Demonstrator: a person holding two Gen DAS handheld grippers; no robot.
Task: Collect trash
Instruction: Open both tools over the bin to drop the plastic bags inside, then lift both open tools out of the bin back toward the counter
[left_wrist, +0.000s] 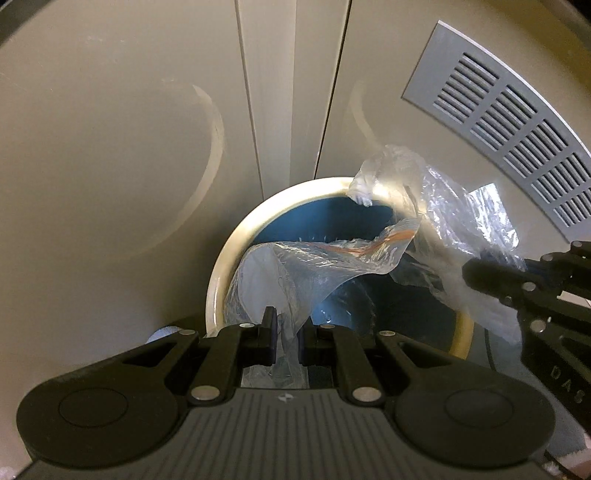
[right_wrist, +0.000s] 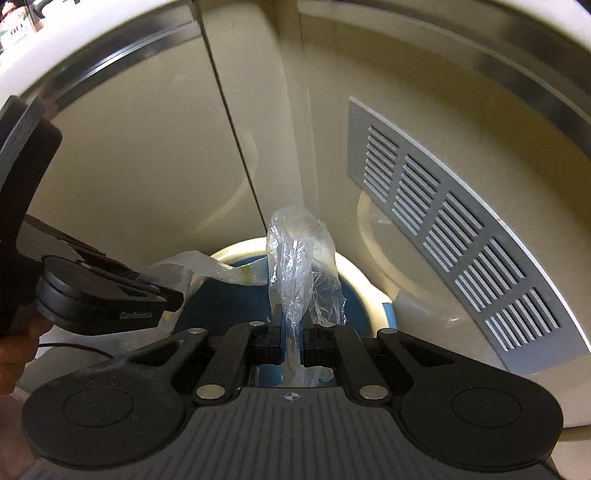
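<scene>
Both grippers pinch the same clear plastic bag (left_wrist: 325, 258) over a blue bin (left_wrist: 343, 306) with a cream rim, which stands against beige cabinet doors (left_wrist: 110, 147) near a grey vent grille (left_wrist: 509, 129). The left gripper (left_wrist: 286, 336) is clamped on one edge of the film, the right gripper (right_wrist: 291, 338) on another. The bag hangs partly inside the bin, not yet spread over the rim. The bin looks empty, though the film hides part of it. Lining it and gathering trash remain.
</scene>
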